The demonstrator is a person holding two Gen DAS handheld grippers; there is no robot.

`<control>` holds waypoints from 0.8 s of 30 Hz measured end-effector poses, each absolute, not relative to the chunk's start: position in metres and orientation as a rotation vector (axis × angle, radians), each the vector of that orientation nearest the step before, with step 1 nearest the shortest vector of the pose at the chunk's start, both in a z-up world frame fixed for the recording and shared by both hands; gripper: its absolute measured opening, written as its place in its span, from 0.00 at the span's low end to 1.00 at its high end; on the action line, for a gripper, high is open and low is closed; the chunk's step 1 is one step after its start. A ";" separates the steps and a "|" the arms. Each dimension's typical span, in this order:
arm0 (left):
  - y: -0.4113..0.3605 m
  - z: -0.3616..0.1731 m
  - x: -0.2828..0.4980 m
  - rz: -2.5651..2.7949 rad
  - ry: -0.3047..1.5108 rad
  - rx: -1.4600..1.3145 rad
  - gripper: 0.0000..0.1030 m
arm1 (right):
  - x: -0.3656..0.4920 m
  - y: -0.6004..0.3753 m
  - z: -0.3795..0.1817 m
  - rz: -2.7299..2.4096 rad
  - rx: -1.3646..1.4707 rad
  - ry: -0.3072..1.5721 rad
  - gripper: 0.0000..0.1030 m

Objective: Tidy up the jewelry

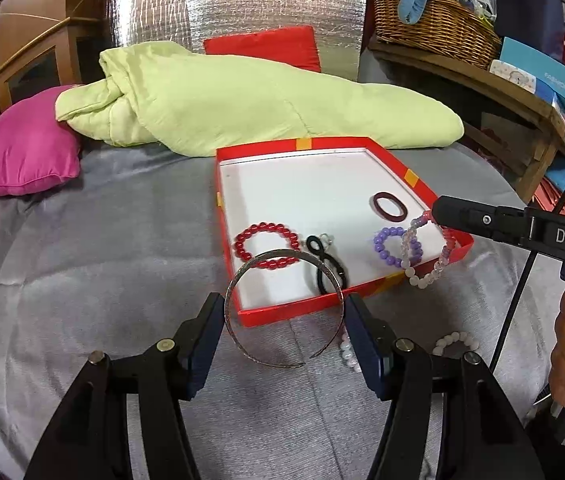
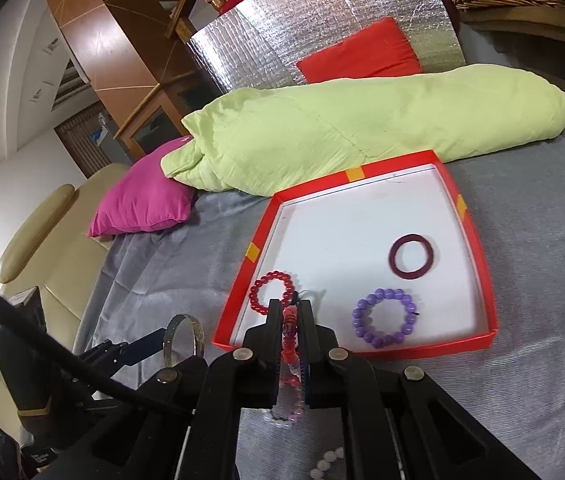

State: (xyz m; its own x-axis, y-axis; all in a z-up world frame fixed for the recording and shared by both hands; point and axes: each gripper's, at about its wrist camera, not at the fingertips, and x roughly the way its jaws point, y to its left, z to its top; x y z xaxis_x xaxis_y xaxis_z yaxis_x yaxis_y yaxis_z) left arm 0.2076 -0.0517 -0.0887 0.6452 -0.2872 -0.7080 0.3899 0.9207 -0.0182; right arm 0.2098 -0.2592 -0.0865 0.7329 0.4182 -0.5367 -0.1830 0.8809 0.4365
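My left gripper [image 1: 284, 332] clasps the glittery headband [image 1: 282, 304], raised over the six o'clock wall of the red box [image 1: 422, 184]. My right gripper [image 2: 288, 320] is clamped on a pink-and-white bead bracelet [image 1: 428, 256] that dangles over the box's four o'clock corner. Already inside lie the red bead bracelet [image 1: 266, 246], black hair tie [image 1: 328, 266], purple bead bracelet [image 2: 384, 324] and maroon ring [image 2: 411, 262]. Left on the grey bed [image 1: 102, 260], by my judgement: a white bead bracelet [image 1: 456, 342] at five o'clock, plus both held pieces.
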 end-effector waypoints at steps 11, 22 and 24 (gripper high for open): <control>-0.022 -0.080 0.207 -0.315 0.749 0.122 0.61 | 0.215 -0.229 -0.090 0.355 0.359 0.686 0.08; 0.005 -0.076 0.204 -0.209 0.729 0.141 0.61 | 0.217 -0.202 -0.090 0.380 0.335 0.688 0.08; 0.011 -0.073 0.203 -0.183 0.717 0.144 0.61 | 0.217 -0.200 -0.091 0.381 0.335 0.689 0.08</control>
